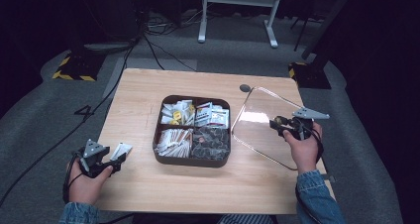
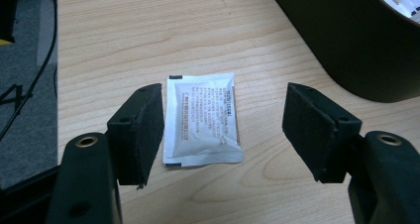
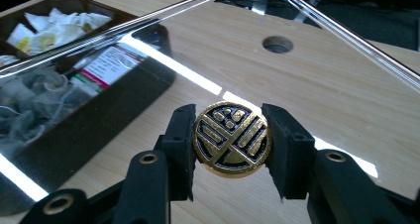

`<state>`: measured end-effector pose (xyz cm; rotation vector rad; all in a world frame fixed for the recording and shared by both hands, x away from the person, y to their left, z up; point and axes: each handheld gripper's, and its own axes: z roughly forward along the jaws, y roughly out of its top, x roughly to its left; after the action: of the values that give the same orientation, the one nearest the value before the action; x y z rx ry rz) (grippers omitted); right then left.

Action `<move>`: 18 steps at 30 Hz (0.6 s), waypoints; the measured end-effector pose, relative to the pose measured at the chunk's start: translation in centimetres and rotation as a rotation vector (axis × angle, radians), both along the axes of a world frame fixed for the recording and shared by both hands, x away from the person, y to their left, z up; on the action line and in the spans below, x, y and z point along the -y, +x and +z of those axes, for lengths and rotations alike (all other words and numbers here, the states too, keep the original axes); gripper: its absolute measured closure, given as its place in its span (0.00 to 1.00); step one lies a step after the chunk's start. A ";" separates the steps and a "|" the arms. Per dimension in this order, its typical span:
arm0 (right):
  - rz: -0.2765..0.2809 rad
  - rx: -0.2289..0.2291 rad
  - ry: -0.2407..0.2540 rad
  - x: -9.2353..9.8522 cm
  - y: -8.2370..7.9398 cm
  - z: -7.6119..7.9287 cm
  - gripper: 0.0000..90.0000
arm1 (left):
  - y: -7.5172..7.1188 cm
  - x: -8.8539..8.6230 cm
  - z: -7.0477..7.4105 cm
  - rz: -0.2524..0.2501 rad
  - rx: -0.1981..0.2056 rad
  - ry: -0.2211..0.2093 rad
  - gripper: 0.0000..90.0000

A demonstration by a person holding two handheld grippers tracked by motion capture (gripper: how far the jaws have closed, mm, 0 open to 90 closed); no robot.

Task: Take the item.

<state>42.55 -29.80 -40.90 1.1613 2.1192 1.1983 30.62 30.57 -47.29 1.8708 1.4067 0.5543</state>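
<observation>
Print on the white sachet (image 2: 203, 120) is too small to read

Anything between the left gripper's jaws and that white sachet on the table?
Nothing visible. The white sachet lies flat on the bare table, between the open jaws of the left gripper. The brown tray sits off to one side, clear of it.

Print on the white sachet (image 2: 203, 120) too small to read; dark tray (image 2: 346, 40) cut off at the frame's edge.

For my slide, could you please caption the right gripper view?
Right gripper shut on the clear lid's gold knob.
</observation>
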 end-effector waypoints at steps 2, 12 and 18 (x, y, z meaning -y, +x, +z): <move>0.032 0.005 0.008 -0.9 0.1 0.4 0.65 | -0.2 -0.1 0.0 0.009 0.001 -0.002 0.37; 0.149 0.013 0.014 -6.0 1.3 1.8 0.65 | -1.2 -0.3 0.0 0.019 0.004 -0.019 0.36; 0.222 -0.012 0.009 -10.3 1.9 2.6 0.65 | -1.5 -0.6 -0.1 0.023 -0.007 -0.025 0.36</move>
<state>44.48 -19.52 -38.28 0.9574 2.3022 1.2990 29.08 31.21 -47.38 1.8401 1.4350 0.5393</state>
